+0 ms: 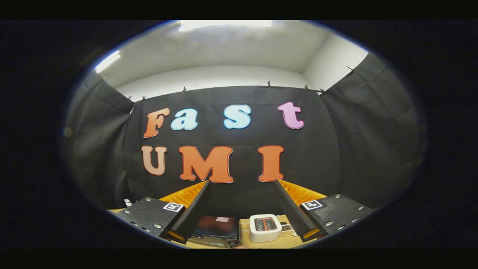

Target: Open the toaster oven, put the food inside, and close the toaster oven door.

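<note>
Fingers [241, 209] spread wide and empty, high above the worktop [261, 244]; best lowered squarely toward the dark toaster oven [216, 228] beside the white toaster [265, 226].

The gripper [241, 183] is held up high and roughly level, its two fingers [194, 209] spread wide apart with nothing between them. Both fingers reach forward and lean inward toward their tips, the gap staying broad. Neither finger touches anything; both hang free in the air.
</note>
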